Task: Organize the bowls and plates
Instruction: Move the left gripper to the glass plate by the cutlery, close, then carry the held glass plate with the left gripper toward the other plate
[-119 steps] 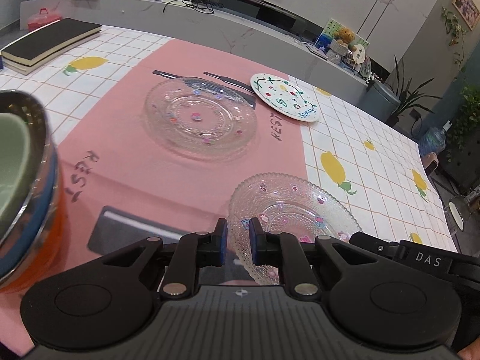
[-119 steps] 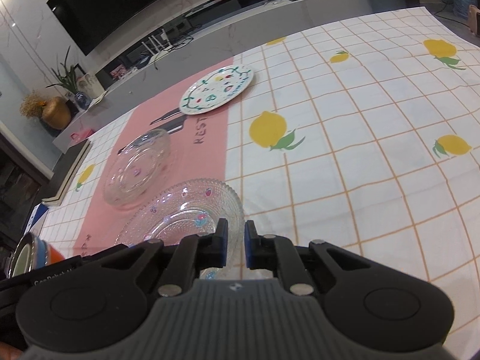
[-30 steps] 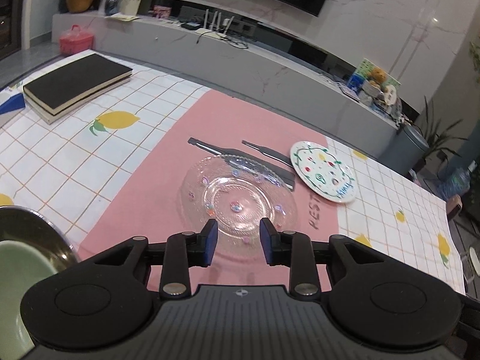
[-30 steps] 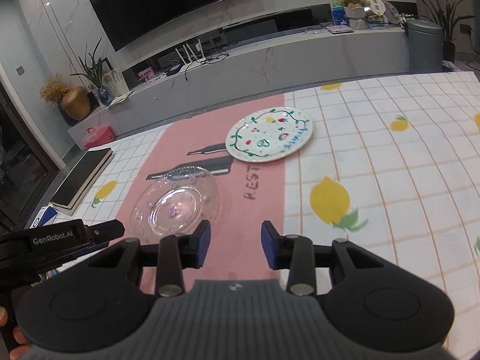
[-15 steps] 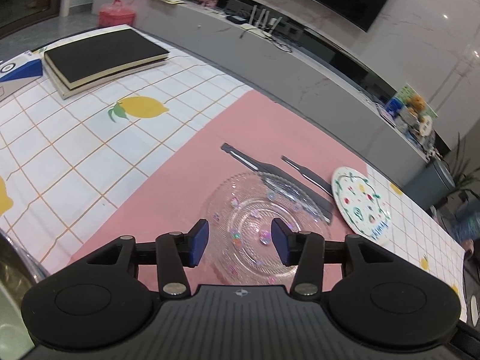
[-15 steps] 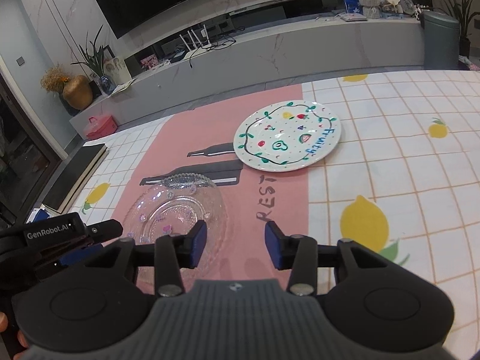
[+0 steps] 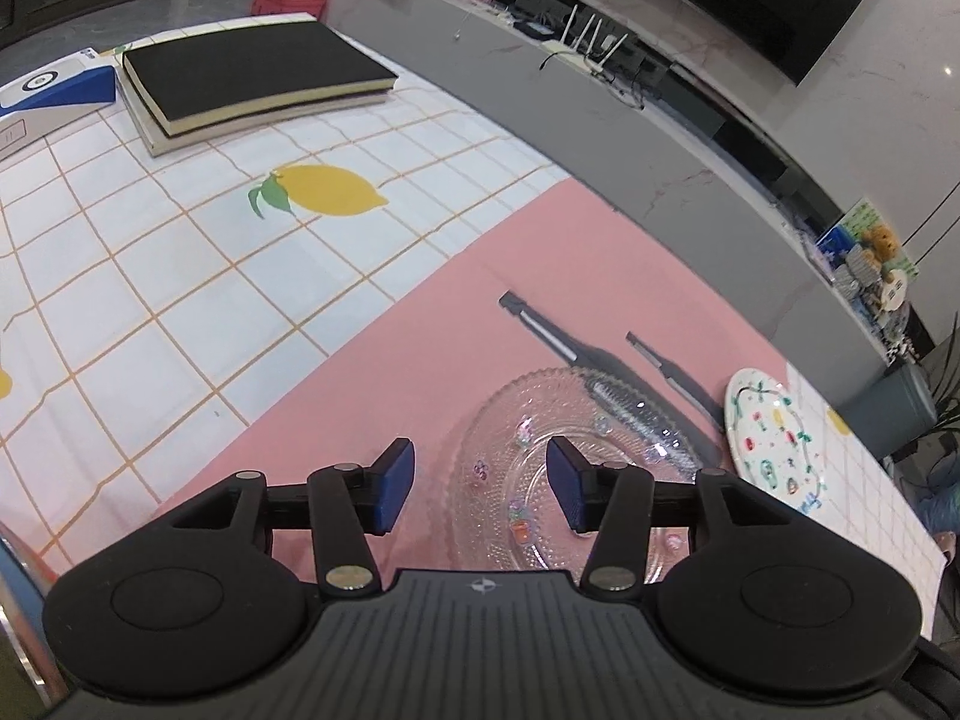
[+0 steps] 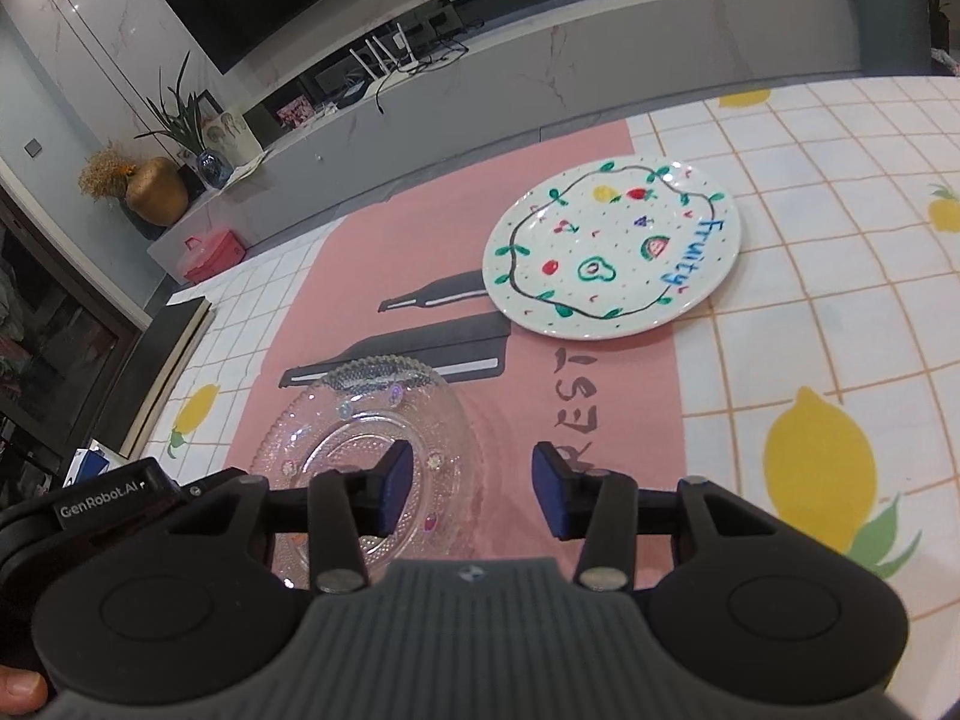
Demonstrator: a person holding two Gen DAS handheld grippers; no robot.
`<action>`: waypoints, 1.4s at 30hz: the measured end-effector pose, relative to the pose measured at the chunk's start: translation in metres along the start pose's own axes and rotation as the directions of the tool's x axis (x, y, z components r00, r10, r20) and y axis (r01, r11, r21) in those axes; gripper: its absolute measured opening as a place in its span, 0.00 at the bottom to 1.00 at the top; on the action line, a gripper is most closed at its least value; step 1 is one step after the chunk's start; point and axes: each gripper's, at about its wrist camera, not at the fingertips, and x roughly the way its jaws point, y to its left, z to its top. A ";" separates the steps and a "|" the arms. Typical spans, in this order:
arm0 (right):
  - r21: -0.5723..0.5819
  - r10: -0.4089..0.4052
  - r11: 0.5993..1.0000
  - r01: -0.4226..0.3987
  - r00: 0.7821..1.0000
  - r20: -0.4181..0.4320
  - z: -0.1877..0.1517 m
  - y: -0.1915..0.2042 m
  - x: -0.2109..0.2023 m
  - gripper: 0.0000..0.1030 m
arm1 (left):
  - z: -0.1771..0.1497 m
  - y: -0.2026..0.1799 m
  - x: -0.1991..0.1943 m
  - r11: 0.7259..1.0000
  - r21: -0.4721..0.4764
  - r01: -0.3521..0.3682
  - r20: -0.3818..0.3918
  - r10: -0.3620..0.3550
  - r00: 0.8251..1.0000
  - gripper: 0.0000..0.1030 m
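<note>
On the pink mat (image 8: 420, 228), glass plate (image 7: 540, 480) before both gaping, empty tools, painted plate (image 8: 612, 252) beyond.

1. The glass plate (image 7: 558, 480): its near rim is hidden behind the left gripper (image 7: 480, 489) body.
2. The metal bowl (image 7: 18, 630): cut off by the left edge.
3. The blue box (image 7: 54, 87): cut off by the edge.

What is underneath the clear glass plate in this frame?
The glass plate rests on the pink placemat; a printed dark bottle shows through its far rim. Its near edge is hidden behind the right tool.
</note>
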 end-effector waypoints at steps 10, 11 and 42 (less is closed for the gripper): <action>0.013 0.040 0.999 -0.040 0.998 -0.040 -0.003 0.000 0.013 0.35 | -0.003 -0.003 0.010 0.998 0.050 -0.026 -0.012 0.027 1.000 0.50; 0.013 0.048 0.999 -0.047 0.998 -0.044 -0.004 0.001 0.013 0.34 | -0.003 -0.003 0.010 0.998 0.057 -0.027 -0.013 0.028 1.000 0.45; 0.163 0.072 0.985 -0.062 0.996 -0.056 -0.018 -0.021 -0.029 0.08 | -0.020 -0.020 -0.027 0.993 0.122 0.003 -0.014 -0.002 1.000 0.11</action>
